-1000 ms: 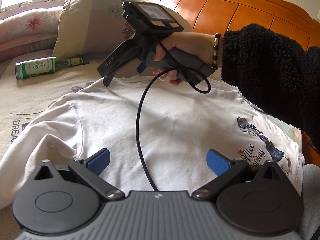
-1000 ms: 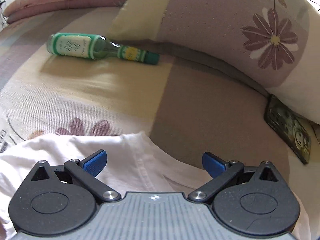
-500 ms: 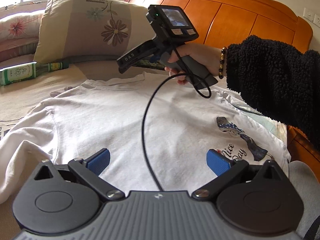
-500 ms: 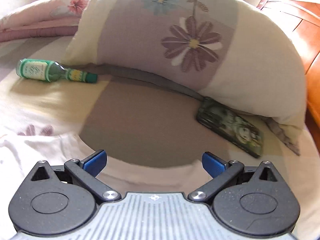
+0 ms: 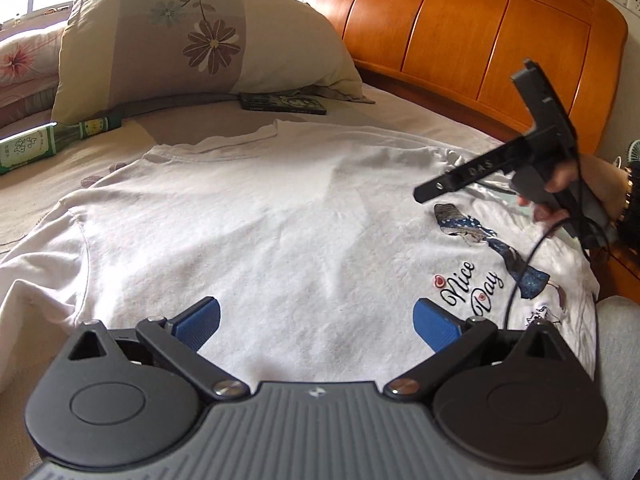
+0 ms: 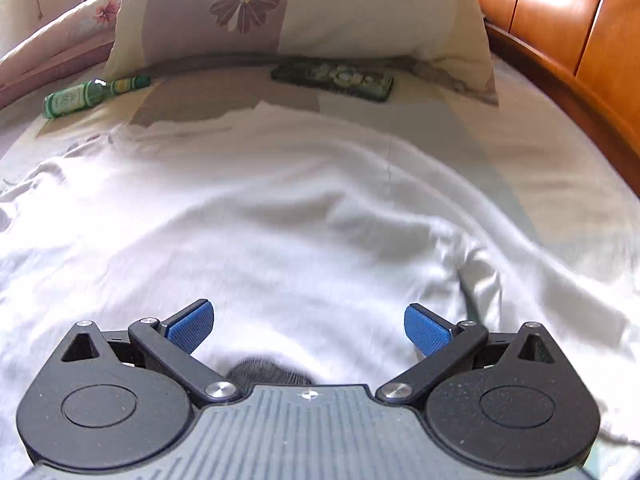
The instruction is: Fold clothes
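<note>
A white T-shirt [image 5: 260, 224] lies spread flat on the bed, neckline toward the pillow, with a "Nice Day" print [image 5: 468, 284] near its right side. My left gripper [image 5: 316, 322] hovers open above the shirt's near part, nothing between its blue pads. In the left wrist view a hand holds the other gripper body [image 5: 500, 168] above the shirt's right edge. Seen from its own camera, my right gripper [image 6: 308, 326] is open over the bright white T-shirt [image 6: 260, 220], holding nothing.
A flowered pillow [image 5: 200, 40] leans at the head of the bed below the orange wooden headboard [image 5: 460, 28]. A green glass bottle [image 5: 48, 140] lies left of the shirt. A dark flat patterned case [image 5: 284, 103] rests by the pillow. Grey trouser fabric [image 5: 620, 360] shows at right.
The right gripper has swung from the shirt's collar, by the pillow, back over to its right side. My left gripper's view has turned right. Both stayed open.
</note>
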`<action>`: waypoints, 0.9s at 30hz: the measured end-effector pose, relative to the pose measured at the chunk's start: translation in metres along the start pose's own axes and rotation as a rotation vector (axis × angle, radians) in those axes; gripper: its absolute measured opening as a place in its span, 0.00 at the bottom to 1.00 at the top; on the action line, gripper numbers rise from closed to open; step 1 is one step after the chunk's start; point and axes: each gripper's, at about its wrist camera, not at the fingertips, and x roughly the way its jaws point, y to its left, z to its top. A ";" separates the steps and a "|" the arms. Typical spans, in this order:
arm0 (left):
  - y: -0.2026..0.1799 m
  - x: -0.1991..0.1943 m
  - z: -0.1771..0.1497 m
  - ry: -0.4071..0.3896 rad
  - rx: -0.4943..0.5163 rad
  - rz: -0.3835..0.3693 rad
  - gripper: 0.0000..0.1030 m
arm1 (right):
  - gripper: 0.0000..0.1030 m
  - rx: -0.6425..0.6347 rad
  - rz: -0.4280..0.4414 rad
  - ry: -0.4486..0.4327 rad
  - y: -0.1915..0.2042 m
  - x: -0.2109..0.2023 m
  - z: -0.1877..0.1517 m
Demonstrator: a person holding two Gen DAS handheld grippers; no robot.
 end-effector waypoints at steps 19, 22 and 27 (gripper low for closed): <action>-0.044 0.039 0.016 0.056 -0.024 0.164 0.99 | 1.00 0.248 0.090 -0.109 -0.115 -0.091 -0.105; -0.065 0.049 0.021 0.071 -0.020 0.152 0.99 | 1.00 0.331 0.069 -0.149 -0.155 -0.105 -0.122; -0.100 0.065 0.029 0.095 -0.015 0.134 0.99 | 1.00 0.449 0.037 -0.211 -0.216 -0.114 -0.149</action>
